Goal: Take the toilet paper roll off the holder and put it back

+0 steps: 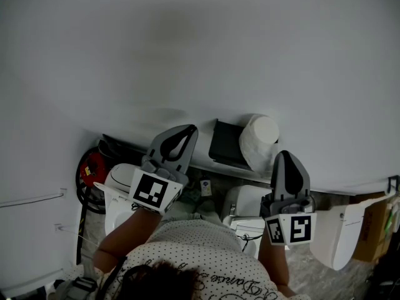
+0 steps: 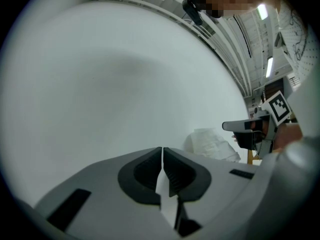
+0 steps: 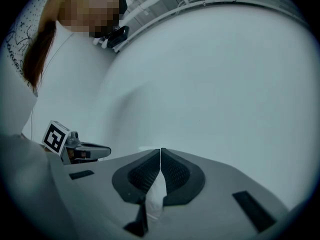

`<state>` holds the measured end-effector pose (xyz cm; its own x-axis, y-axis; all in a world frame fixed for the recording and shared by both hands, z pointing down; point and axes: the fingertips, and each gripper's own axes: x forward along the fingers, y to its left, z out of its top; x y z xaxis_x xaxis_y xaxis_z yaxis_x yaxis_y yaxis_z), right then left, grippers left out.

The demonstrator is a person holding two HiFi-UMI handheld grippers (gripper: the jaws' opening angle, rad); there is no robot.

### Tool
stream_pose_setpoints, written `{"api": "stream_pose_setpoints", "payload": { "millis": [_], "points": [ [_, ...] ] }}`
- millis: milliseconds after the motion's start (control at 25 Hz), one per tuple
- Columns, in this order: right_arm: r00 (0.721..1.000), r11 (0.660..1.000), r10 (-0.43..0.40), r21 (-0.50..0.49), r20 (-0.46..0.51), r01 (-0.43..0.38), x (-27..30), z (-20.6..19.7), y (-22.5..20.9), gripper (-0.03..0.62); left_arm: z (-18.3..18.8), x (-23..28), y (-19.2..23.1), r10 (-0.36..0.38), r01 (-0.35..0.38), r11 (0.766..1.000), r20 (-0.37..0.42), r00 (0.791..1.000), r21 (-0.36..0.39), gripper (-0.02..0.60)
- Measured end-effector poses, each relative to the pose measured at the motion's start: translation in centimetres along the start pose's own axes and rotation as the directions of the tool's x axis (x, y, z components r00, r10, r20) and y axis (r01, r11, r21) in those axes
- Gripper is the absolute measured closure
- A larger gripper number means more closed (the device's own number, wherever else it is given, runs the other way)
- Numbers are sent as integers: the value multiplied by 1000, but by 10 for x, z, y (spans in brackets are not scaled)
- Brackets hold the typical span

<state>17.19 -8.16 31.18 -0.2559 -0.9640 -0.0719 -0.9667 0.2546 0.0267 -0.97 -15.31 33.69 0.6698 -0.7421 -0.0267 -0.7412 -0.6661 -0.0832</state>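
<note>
In the head view a white toilet paper roll [image 1: 259,139] sits on a black holder [image 1: 225,144] fixed low on the white wall. My left gripper [image 1: 189,131] points at the wall just left of the holder, jaws shut with nothing between them. Just right of and below the roll is my right gripper [image 1: 287,155], also shut and empty. The left gripper view has its closed jaws [image 2: 162,151] facing the wall, with the roll [image 2: 212,144] to the right and the right gripper [image 2: 250,128] beyond it. From the right gripper view, its closed jaws [image 3: 160,154] face bare wall.
Below the holder stand a white toilet [image 1: 120,181], a toilet tank [image 1: 249,210] and another white fixture [image 1: 340,230] at the right. A red object with black hose [image 1: 92,167] lies at the left by the wall. The left gripper [image 3: 75,149] shows at the right gripper view's left.
</note>
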Motion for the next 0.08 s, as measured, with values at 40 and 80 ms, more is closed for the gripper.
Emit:
{"api": "stream_pose_setpoints", "payload": {
  "millis": [40,80],
  "points": [
    [1000,1000,0,0,1,0,0,0,0,579,0,0,0,-1,1,1000,1,1000,1,568],
    [1000,1000,1,0,1,-1,0,1,-1,579,1,1,0,-2,2,1000,1,1000,1,566]
  ]
}}
